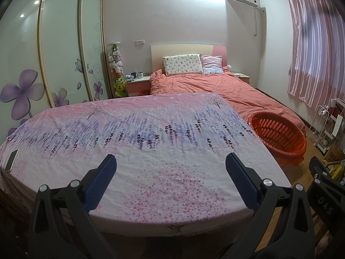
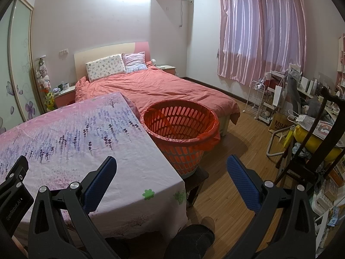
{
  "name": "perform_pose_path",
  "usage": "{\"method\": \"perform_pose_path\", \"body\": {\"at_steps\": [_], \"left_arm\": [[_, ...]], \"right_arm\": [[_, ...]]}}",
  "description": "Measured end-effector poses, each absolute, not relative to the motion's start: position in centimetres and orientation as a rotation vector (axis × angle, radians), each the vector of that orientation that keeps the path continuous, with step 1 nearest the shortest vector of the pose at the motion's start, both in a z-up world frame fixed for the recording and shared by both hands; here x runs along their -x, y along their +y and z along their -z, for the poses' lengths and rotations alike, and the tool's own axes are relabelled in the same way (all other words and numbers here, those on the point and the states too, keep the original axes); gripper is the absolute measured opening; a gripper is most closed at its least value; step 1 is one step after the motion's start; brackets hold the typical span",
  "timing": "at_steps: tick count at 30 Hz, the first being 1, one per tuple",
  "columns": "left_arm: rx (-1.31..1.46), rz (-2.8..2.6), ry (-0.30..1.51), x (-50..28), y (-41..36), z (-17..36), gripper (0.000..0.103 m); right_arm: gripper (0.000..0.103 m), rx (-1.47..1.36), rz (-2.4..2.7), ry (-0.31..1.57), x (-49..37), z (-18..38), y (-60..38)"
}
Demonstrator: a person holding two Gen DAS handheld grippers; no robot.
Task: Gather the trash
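Left gripper (image 1: 171,170), jaws spread and holding nothing, hangs above the near part of a table (image 1: 151,172) draped in a pink lavender-print cloth; a phone (image 1: 10,160) lies at the cloth's far-left edge. Right gripper (image 2: 172,171), likewise spread and holding nothing, sits over the table's right corner, with the red basket (image 2: 181,129), lined with a red bag, just ahead on a dark stool (image 2: 197,178) beside the table and before the bed (image 2: 161,86).
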State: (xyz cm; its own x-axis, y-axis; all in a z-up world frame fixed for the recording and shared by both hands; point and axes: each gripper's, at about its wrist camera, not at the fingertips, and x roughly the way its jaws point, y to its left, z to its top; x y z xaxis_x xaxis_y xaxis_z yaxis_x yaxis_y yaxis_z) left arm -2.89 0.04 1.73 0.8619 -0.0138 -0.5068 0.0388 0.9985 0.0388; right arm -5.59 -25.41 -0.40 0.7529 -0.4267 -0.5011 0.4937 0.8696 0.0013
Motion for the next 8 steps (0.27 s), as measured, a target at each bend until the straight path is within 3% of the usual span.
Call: {"method": "perform_pose_path", "body": {"at_steps": [8], "left_arm": [[-0.046,0.034,0.535,2.74,0.26,-1.76,0.099]], "right_arm": [[0.101,-0.136,0.505,0.514,5.41,0.31,-25.46]]}}
